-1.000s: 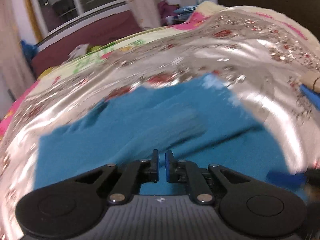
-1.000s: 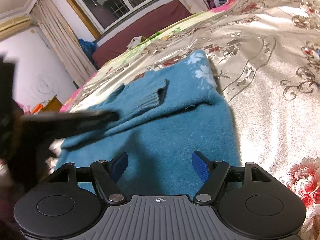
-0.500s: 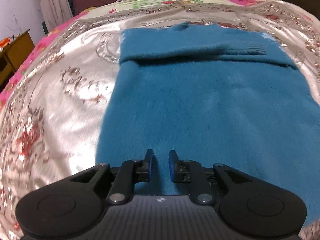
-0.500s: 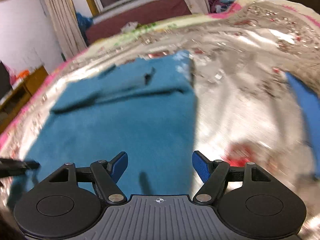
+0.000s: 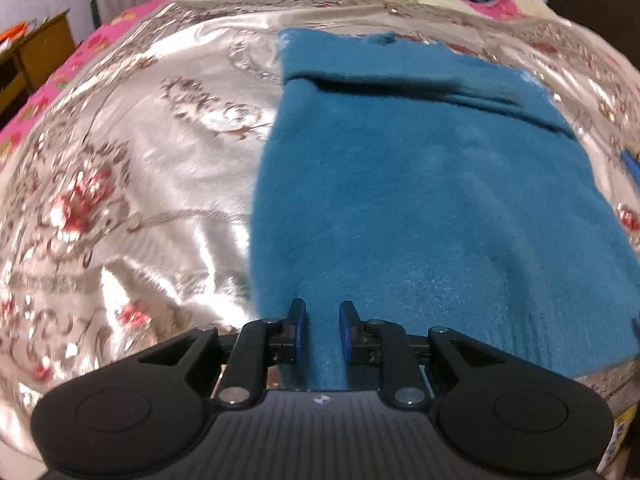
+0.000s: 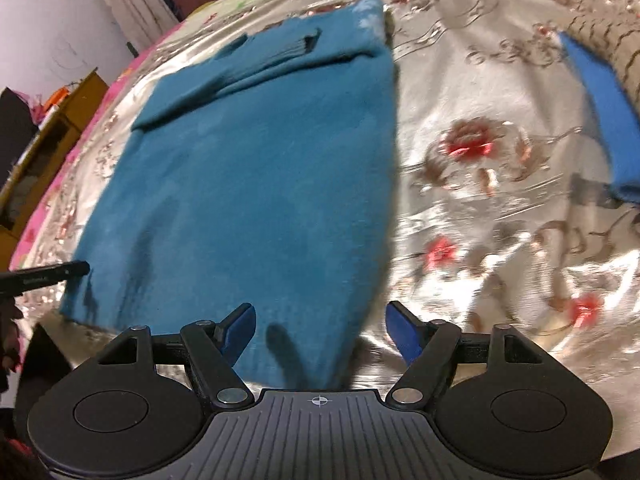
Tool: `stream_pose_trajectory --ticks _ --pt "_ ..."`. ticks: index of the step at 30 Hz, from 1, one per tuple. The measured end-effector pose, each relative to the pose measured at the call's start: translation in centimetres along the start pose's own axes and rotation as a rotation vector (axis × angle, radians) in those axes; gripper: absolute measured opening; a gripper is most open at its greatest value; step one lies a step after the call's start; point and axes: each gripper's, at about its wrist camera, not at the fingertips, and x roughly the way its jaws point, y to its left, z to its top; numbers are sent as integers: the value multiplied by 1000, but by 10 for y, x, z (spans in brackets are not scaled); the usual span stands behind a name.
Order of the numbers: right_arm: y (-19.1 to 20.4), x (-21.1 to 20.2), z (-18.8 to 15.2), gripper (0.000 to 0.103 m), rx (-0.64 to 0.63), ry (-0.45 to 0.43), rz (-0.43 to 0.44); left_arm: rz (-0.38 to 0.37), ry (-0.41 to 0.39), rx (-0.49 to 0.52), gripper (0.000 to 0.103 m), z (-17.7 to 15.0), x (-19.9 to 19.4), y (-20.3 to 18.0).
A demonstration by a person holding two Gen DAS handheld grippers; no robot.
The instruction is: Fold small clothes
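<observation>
Bare bedspread [image 6: 500,208] flanks sweater [image 6: 260,184]; blue cloth [image 6: 604,120] right.

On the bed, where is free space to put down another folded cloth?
Bare bedspread lies left of the teal sweater, and more between the sweater and the blue cloth. The middle is taken by the sweater.

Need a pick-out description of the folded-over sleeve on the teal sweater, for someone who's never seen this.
Find the shiny floral bedspread; the teal sweater lies flat on it. At the sweater's far end, the sleeve is folded across the body. Its ribbed cuff and raised, shadowed edge set it apart from the smooth panel below.
</observation>
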Motion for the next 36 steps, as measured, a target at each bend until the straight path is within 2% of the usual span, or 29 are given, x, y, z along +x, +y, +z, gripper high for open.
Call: stream_pose_trajectory --ticks 3,6,9,10,13,15,25,28,30,32,36 --pt "3 0 3 74 11 4 34 -33 -2 -34 24 -1 -5 9" --pt "3 -2 4 74 22 6 46 -18 -17 -21 24 -1 -8 9" --pt "-2 0 4 74 52 12 62 -15 -41 -51 28 0 -14 18" --pt "-4 2 3 74 61 16 63 -6 -38 -59 31 1 -14 21" --pt "-4 5 4 74 61 25 64 21 -1 -65 31 0 -5 25" --pt "-4 3 5 73 60 25 75 1 28 -64 31 -1 1 24" --pt "-23 15 11 72 156 42 137 -74 67 -100 31 1 14 24" --pt "-33 12 12 64 199 44 153 -89 68 -122 31 2 15 27" --pt "-38 9 11 52 226 48 158 -99 66 -128 31 1 16 27" --pt "-42 9 11 47 245 54 161 -107 61 -131 31 2 15 28" --pt "-43 6 11 46 254 49 183 -156 41 -147 31 2 10 32"
